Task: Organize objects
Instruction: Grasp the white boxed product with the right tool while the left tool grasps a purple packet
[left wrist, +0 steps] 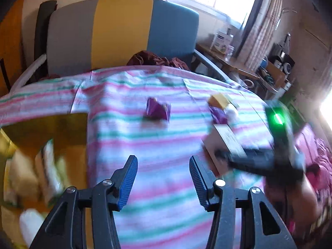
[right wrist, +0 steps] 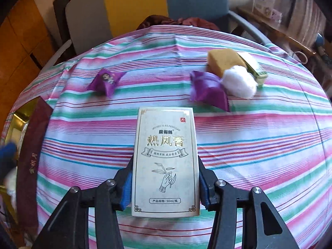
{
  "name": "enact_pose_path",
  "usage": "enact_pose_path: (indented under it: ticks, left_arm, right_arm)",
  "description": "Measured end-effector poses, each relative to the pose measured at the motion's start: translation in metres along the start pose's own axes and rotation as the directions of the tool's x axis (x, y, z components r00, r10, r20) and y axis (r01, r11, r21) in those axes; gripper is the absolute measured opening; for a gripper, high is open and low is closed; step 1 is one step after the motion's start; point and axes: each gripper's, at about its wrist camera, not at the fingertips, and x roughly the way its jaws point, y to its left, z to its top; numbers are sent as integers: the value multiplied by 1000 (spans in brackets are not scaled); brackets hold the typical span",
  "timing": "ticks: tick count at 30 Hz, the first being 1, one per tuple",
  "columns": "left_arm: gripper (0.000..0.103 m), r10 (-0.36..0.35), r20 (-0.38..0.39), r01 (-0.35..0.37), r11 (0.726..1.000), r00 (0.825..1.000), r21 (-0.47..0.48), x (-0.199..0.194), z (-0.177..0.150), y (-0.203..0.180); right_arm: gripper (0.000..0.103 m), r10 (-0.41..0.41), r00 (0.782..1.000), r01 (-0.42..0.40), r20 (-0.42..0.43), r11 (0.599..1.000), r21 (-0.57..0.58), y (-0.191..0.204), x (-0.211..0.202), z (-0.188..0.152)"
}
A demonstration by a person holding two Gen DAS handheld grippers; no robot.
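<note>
1. At the far left of the right hand-held gripper (right wrist: 166, 183), a dark red box flap (right wrist: 34, 155) carries gold writing too small to read; it borders a gold-lined box (right wrist: 19, 112) at the edge of the tabletop (right wrist: 259, 155), which is draped in a pink, green and white striped cloth.
2. Ahead and to the left lies a purple candy wrapper (right wrist: 106, 81) with a small printed face on it.
3. Between the blue pads sits a white carton (right wrist: 166, 161), pinched at its long sides. Its gold characters read 热风膏, with "50ml" near the bottom, a red square mark at the top right and a line drawing of a hand holding a sprig. The long axis runs straight away from the gripper, text upright to the camera.
4. Ahead and right: a second purple wrapper (right wrist: 209, 90), a yellow sponge (right wrist: 224, 63), a white cotton wad (right wrist: 239, 81) and a small green-edged box (right wrist: 256, 70), all touching.
5. The left hand-held gripper (left wrist: 164, 181) is spread, with nothing between its pads, above the striped cloth.
</note>
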Motion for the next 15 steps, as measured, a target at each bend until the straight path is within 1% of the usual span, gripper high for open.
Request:
enact_pose_path:
  ticks: [2, 3, 4, 6, 7, 9, 11, 13, 15]
  left_arm:
    - [54, 44, -7, -44, 999, 999, 11, 21, 14, -4]
    - [59, 51, -14, -51, 999, 999, 12, 32, 20, -5]
    - [61, 56, -22, -56, 998, 998, 14, 43, 26, -6]
    - [65, 91, -47, -90, 995, 995, 33, 68, 35, -8]
    - [65, 104, -60, -102, 994, 993, 48, 79, 39, -10]
    - [65, 158, -75, -151, 985, 985, 88, 103, 49, -14]
    - [65, 182, -70, -174, 978, 981, 115, 117, 56, -16]
    - [65, 190, -63, -180, 973, 980, 144, 131, 64, -18]
    - [65, 195, -68, -183, 971, 978, 153, 142, 69, -19]
  right_arm:
    - [52, 8, 999, -6, -43, 999, 42, -9, 7, -2]
    - [52, 19, 999, -17, -48, 998, 55, -11, 10, -1]
    - [52, 25, 998, -22, -49, 998, 56, -12, 11, 0]
    - [52, 27, 999, -25, -45, 998, 61, -12, 11, 0]
    - [52, 27, 999, -24, -45, 998, 63, -12, 11, 1]
    - [52, 29, 999, -26, -44, 998, 58, -11, 11, 0]
    - [52, 25, 999, -22, -46, 997, 74, -10, 12, 1]
    - [52, 31, 998, -27, -48, 996, 86, -10, 12, 1]
    - [52, 40, 998, -35, -46, 995, 98, -10, 11, 1]
